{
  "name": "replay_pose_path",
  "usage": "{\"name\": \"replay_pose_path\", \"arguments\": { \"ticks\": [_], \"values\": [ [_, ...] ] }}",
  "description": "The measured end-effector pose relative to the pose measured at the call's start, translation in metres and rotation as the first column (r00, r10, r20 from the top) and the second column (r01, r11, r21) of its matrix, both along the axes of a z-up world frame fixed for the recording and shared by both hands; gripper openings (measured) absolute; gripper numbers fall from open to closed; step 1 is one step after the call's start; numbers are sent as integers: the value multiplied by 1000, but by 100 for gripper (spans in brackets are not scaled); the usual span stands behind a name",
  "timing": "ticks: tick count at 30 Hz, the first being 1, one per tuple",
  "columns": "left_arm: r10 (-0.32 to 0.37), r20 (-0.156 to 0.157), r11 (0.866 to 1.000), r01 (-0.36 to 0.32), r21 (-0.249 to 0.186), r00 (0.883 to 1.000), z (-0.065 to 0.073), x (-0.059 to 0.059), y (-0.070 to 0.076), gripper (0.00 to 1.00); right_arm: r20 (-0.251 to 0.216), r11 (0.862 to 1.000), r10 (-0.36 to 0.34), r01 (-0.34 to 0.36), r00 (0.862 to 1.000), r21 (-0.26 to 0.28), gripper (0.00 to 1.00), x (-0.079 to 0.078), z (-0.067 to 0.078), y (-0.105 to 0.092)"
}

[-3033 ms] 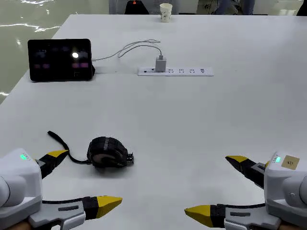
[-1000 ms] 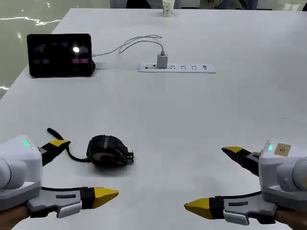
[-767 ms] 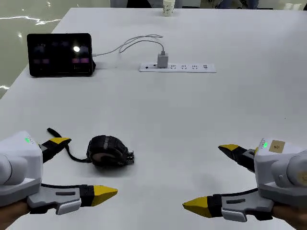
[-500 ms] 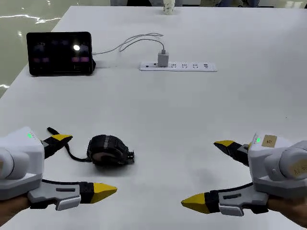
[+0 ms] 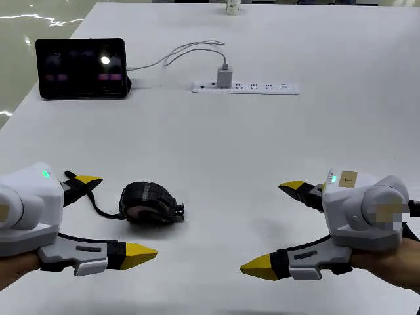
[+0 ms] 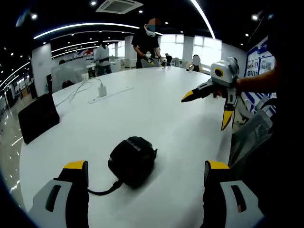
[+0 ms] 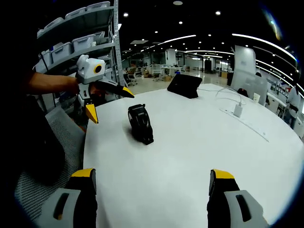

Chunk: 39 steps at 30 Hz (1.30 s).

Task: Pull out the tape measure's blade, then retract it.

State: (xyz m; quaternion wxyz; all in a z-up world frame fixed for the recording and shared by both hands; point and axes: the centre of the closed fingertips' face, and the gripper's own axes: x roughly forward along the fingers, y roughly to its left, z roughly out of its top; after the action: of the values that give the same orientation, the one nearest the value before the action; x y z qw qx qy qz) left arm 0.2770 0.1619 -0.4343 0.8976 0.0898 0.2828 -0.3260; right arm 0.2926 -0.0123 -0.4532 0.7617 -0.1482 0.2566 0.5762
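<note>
Progress, as far as the pictures show, stands at nothing done. The tape measure (image 5: 149, 203) lies on the white table (image 5: 262, 144) with its blade wholly wound inside, so both the pull-out and the retraction are left, and neither claw has hold of it.

In the head view the tape measure sits toward 8 o'clock from the picture's middle. It is just beside the left gripper (image 7: 110, 104), whose jaws are spread wide and hold nothing. The right gripper (image 5: 263, 227), off at 4 o'clock and well apart from the case, is likewise released and empty.

The case is black, rounded and chunky, and appears to lie on its flat side. A dark wrist strap (image 5: 98, 209) leaves it at 9 o'clock and curls toward the left gripper's upper jaw. The small blade tip (image 5: 178, 211) juts from the case at about 4 o'clock, facing the right gripper. My guess is that the left claw would steady the case while the right takes that tip.
</note>
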Motion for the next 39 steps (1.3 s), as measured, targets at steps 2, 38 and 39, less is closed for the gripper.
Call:
{"name": "replay_pose_path", "arguments": {
  "ticks": [2, 38, 39],
  "values": [
    [-7, -2, 1000, 7, 4, 1000, -1, 1, 1, 99, 2, 1000, 10, -10, 1000, -3, 99, 2, -1, 2],
    [-187, -59, 976, 192, 99, 981, -15, 24, 3, 75, 62, 970, 244, -243, 968, -22, 72, 19, -21, 64],
    [-192, -62, 975, 198, 102, 979, -16, 24, 3, 74, 67, 968, 250, -249, 966, -23, 70, 20, -21, 65]
  ]
}}
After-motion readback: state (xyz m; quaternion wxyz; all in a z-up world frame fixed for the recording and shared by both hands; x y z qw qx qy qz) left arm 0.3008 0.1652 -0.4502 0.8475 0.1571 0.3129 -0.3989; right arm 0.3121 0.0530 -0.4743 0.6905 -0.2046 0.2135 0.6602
